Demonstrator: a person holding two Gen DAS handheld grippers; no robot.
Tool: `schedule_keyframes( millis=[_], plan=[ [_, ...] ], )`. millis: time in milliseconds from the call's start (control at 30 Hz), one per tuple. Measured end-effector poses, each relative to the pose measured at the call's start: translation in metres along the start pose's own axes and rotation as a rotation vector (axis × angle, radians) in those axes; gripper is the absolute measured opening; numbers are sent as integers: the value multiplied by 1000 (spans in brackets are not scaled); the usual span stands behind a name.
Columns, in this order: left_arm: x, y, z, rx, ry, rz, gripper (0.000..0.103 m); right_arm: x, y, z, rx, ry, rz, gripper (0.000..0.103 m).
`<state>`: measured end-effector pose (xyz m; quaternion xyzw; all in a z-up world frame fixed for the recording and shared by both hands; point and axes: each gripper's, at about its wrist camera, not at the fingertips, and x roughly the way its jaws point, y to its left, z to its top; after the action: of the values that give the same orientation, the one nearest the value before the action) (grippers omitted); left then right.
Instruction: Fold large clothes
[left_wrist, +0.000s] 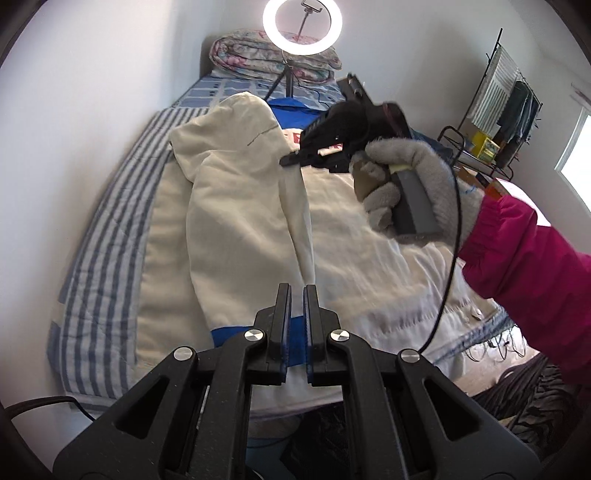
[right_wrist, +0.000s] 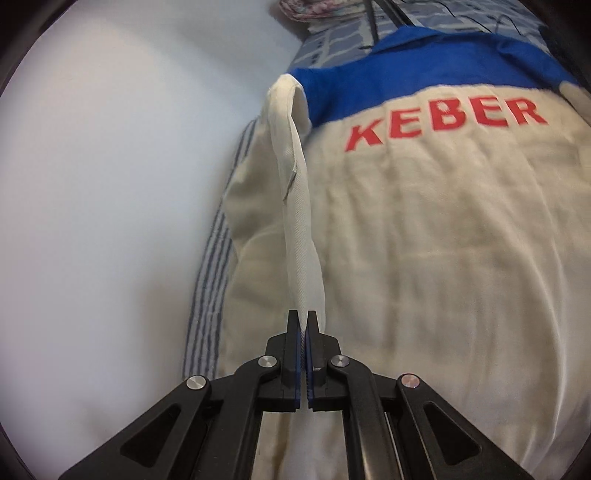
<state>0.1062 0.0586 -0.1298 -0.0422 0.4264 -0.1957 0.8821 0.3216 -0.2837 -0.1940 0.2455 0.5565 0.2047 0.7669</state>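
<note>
Two claws are at work on one big garment, a cream cotton work jacket (right_wrist: 424, 229) with a blue yoke and red lettering across the back, spread flat on the bed (left_wrist: 107, 236) over a blue-and-white striped cover. My right gripper (right_wrist: 307, 317) has its jaws pinched tight on a fold of the cream sleeve (right_wrist: 295, 206), which rises from the pads as a narrow taut ribbon up toward the shoulder. My left gripper (left_wrist: 297, 291) shows a narrow slit between its pads and nothing caught in it; it hangs over the lower sleeve near the blue cuff (left_wrist: 236, 334).

I judge the cloth soft, limp and fairly light, thick enough not to slip from rubber pads, though a long sleeve will sag and twist wherever it goes unsupported. The cuff and the shoulder seam look like the sensible places to take hold, since the doubled fabric there gives the pads something to bite.

Around it: a ring light on a tripod (left_wrist: 302, 27) stands at the far end of the bed beside a rolled floral quilt (left_wrist: 251, 55), and a black cable (left_wrist: 456, 229) dangles from the right-hand tool across the jacket. That cable and the tripod legs are what I would mind when swinging the sleeve over
</note>
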Motion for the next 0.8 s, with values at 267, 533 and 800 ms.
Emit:
schedule_keyframes(
  millis=[267,533,800],
  plan=[
    [10,50,-7,-235,35,-37,44,6,-30,-19,7,23,-87,8],
    [50,118,-18,-529,140,-91,49,-25,-32,-73,-67,85,0,47],
    [83,111,-26,-602,218,-184,49,-18,-41,-146,-77,183,117,61]
  ],
)
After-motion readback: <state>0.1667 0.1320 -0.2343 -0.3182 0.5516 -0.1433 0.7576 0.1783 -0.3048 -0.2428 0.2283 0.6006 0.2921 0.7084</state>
